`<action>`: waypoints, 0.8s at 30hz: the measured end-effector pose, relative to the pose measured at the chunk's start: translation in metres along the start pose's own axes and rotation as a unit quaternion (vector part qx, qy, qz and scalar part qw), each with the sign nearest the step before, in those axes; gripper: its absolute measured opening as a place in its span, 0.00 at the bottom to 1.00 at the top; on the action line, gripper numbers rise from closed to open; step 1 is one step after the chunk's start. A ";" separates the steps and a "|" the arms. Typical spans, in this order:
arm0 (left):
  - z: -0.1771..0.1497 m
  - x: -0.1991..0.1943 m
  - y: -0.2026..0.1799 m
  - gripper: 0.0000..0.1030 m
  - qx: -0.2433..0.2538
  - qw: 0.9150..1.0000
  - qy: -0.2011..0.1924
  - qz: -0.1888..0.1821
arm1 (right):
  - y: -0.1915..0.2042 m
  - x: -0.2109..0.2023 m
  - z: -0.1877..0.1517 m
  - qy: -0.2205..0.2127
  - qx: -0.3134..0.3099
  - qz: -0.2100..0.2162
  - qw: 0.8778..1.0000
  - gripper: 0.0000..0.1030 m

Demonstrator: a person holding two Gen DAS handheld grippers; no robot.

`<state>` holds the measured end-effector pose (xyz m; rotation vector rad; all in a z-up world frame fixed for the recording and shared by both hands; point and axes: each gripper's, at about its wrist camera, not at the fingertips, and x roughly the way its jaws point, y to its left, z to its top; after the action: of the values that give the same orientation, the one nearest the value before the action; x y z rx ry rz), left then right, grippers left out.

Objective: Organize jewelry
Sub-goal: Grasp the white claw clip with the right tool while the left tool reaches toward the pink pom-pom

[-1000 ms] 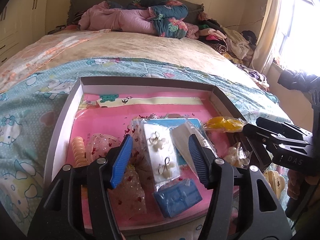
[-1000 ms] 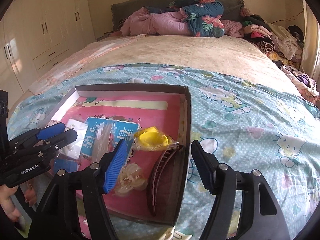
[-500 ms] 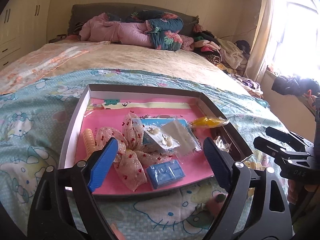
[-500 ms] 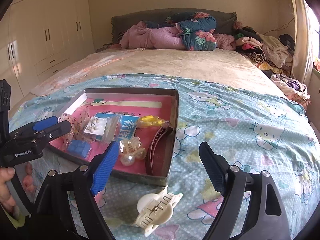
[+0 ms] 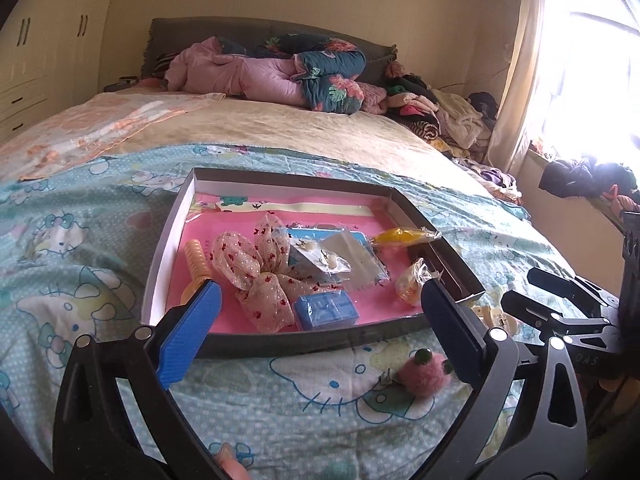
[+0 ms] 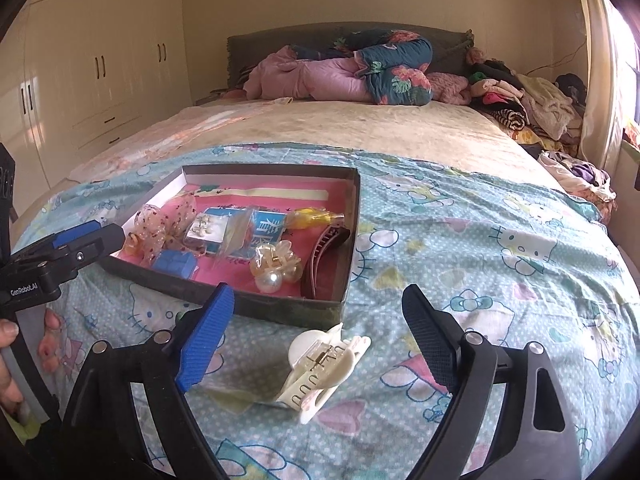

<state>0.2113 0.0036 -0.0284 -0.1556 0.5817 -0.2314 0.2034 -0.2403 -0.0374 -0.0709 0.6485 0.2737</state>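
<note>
A dark tray point(image 5: 168, 248) with a pink lining lies on the bed. In it are a dotted fabric bow point(image 5: 260, 264), a small blue box point(image 5: 326, 310), bagged earrings point(image 5: 316, 256), a yellow piece point(image 5: 400, 236) and a brown hair clip point(image 6: 320, 252). In front of the tray, a white claw clip point(image 6: 320, 364) and a pink fuzzy clip point(image 5: 424, 372) rest on the sheet. My left gripper point(image 5: 318, 296) hangs before the tray's near edge, its jaws opening and empty. My right gripper point(image 6: 318, 296) hovers over the white claw clip, its jaws opening with nothing pressed between them.
The cartoon-print sheet point(image 6: 480, 240) stretches to the right of the tray. Folded quilts point(image 6: 360, 72) and a clothes pile point(image 6: 532, 108) lie at the head of the bed. A wardrobe point(image 6: 100, 72) stands on the left, a window point(image 5: 592, 92) on the right. A hand point(image 6: 8, 344) holds the left gripper's handle.
Both grippers have drawn back from over the tray toward the bed's near edge, and their jaws have widened. The white claw clip and the pink fuzzy clip have come into view.
</note>
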 end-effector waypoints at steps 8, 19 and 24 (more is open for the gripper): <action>-0.016 -0.010 0.001 0.89 0.010 1.000 0.009 0.004 | 0.003 -0.004 -0.019 0.015 0.003 0.002 1.000 0.81; -0.050 -0.007 -0.025 0.89 0.054 0.997 0.045 -0.004 | 0.007 0.006 -0.035 0.040 0.014 0.016 0.999 0.81; -0.054 -0.001 -0.038 0.89 0.074 0.996 0.053 -0.012 | -0.005 0.020 -0.038 0.061 0.045 0.018 0.997 0.81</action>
<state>0.1741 -0.0372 -0.0649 -0.0077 0.6659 -0.3060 0.1974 -0.2464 -0.0802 0.0108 0.7831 0.2759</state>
